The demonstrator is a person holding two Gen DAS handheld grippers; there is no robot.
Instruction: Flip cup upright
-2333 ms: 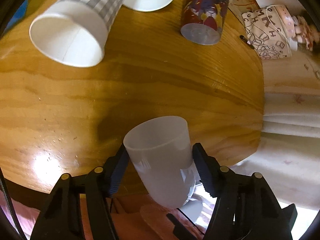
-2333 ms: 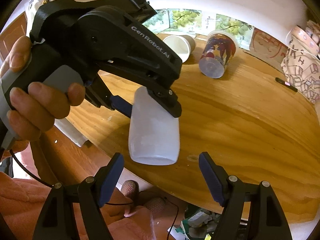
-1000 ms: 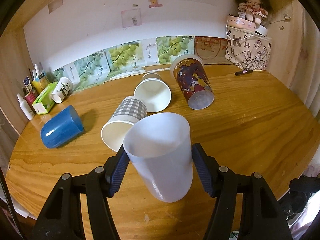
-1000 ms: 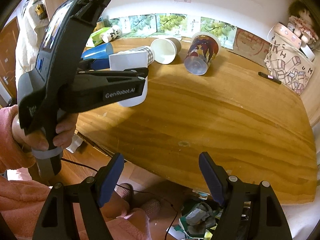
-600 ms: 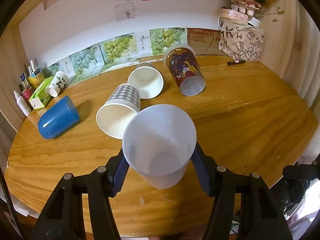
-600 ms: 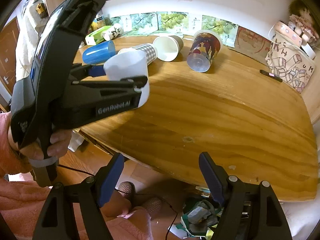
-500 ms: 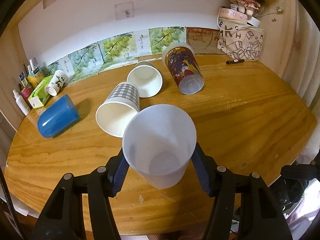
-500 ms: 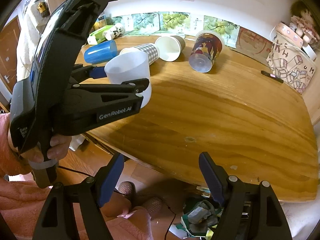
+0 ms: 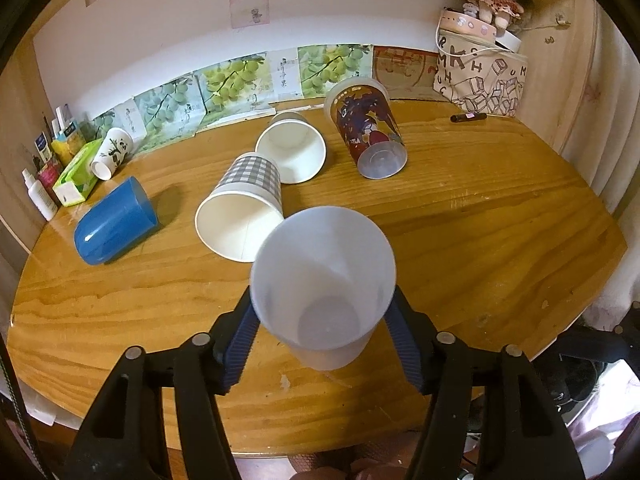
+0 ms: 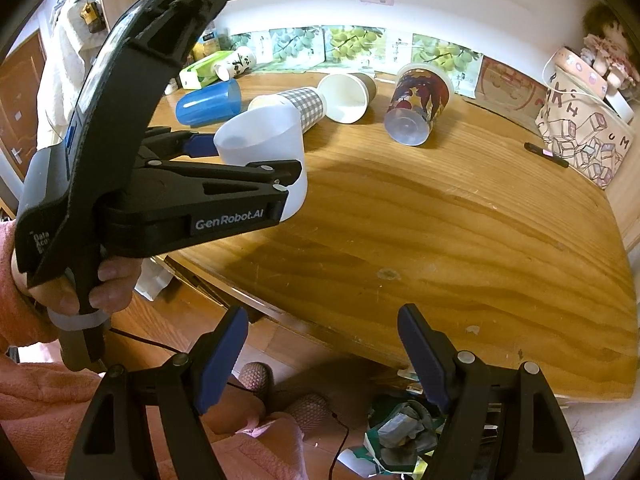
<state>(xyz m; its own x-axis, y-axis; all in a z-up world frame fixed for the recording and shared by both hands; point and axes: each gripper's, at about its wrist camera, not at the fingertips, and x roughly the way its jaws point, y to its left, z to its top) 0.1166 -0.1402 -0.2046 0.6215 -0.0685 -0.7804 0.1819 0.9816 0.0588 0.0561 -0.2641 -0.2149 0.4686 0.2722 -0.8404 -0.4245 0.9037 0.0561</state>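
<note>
While clamped mouth-up, translucent white cup (image 9: 323, 284), smooth, tapered, empty

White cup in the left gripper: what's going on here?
The left gripper is shut on the white cup, holding it mouth up above the near part of the wooden table; whether its base touches the wood is unclear. The right gripper is open, holding nothing, off the table's near edge. Four other cups, blue, checked, paper and printed, lie on their sides farther back.
</note>
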